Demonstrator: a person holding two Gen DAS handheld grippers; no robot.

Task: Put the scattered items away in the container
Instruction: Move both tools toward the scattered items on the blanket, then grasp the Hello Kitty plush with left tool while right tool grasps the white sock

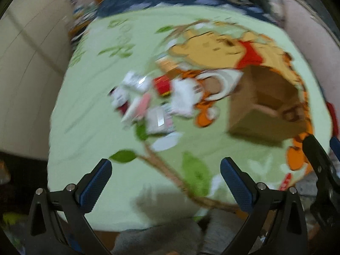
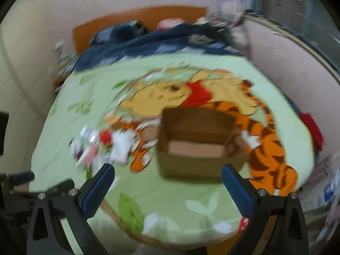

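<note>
An open brown cardboard box stands on a light green cartoon blanket. To its left lies a blurred heap of small packets, white, red and pink. My left gripper hangs open above the blanket's near edge, with nothing between its fingers. My right gripper is open too, empty, in front of the box. Its black frame shows at the right edge of the left wrist view. Both views are motion-blurred.
The blanket covers a bed with a dark blue quilt and an orange headboard at the far end. Pale walls flank the bed. A red cloth lies at the bed's right edge. Clutter sits on the floor below.
</note>
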